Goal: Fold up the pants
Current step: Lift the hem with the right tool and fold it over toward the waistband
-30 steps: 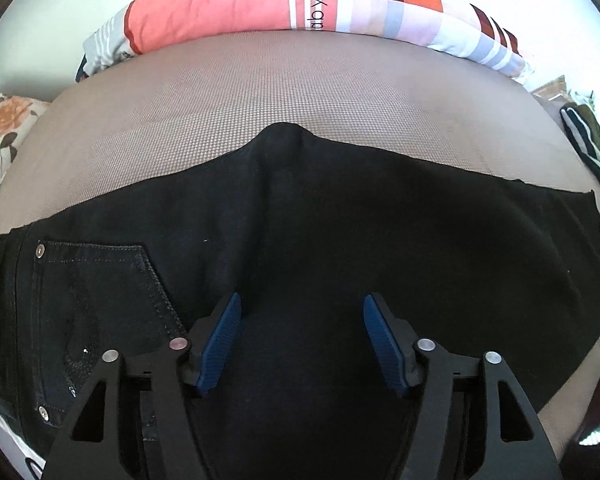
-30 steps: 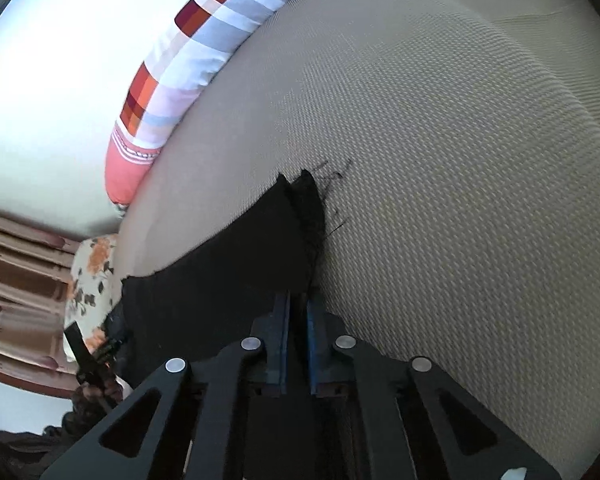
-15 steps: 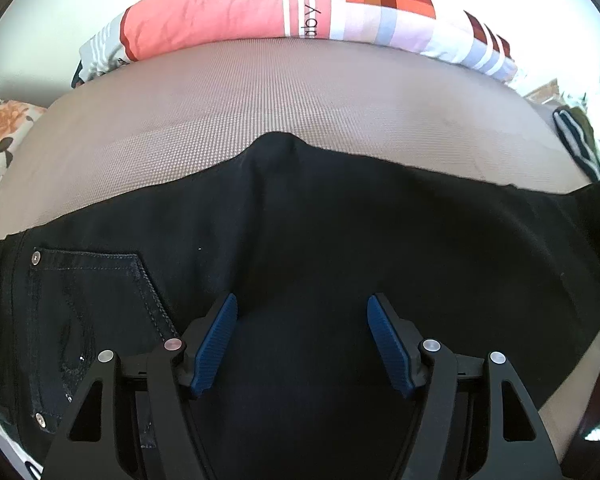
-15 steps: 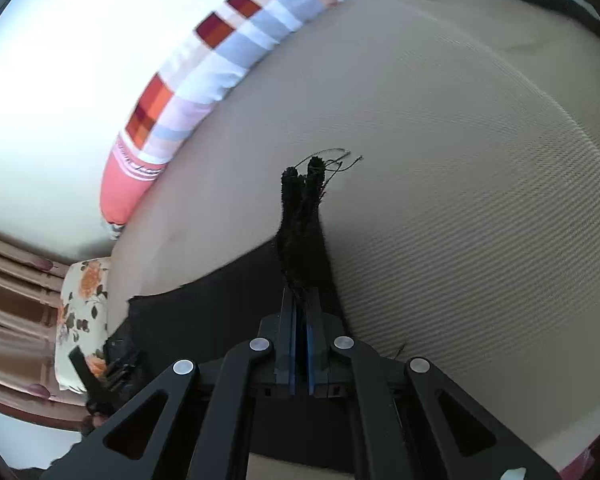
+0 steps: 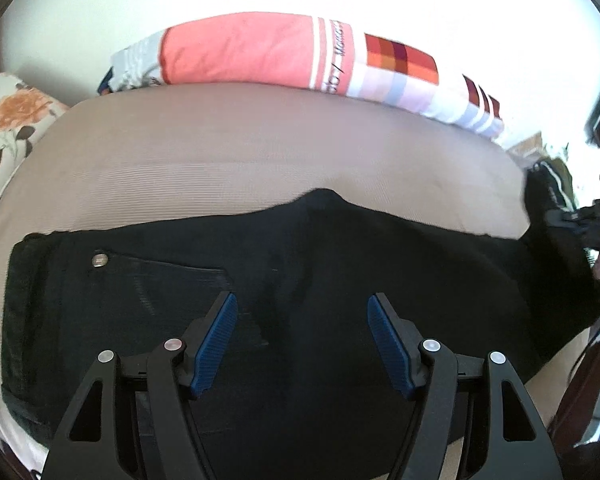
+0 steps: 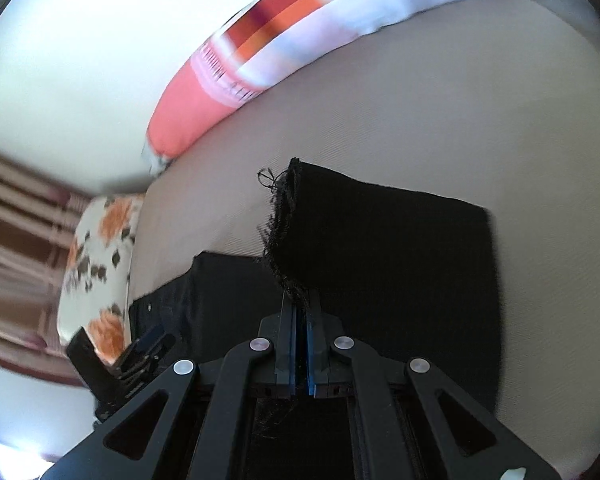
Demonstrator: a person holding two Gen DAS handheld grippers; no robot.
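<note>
Black pants (image 5: 340, 264) lie flat across a beige bed surface, with the waistband and a riveted back pocket (image 5: 148, 284) at the left. My left gripper (image 5: 302, 312) hovers open above the seat of the pants, nothing between its blue pads. My right gripper (image 6: 300, 312) is shut on the frayed leg hem (image 6: 284, 216) and holds it lifted, so the leg end (image 6: 400, 264) doubles over the rest of the pants. In the left wrist view that raised hem (image 5: 540, 200) and the right gripper (image 5: 580, 220) show at the far right.
A pink, white and checked pillow (image 5: 284, 56) lies along the far edge of the beige surface (image 5: 240, 148) against a white wall. A floral cushion (image 5: 8, 120) sits at the left end. Striped fabric (image 5: 556, 176) lies at the right edge.
My right gripper has lifted the leg hem off the surface and carried it toward the waist, doubling the leg over. My left gripper has risen a little and stayed open.
</note>
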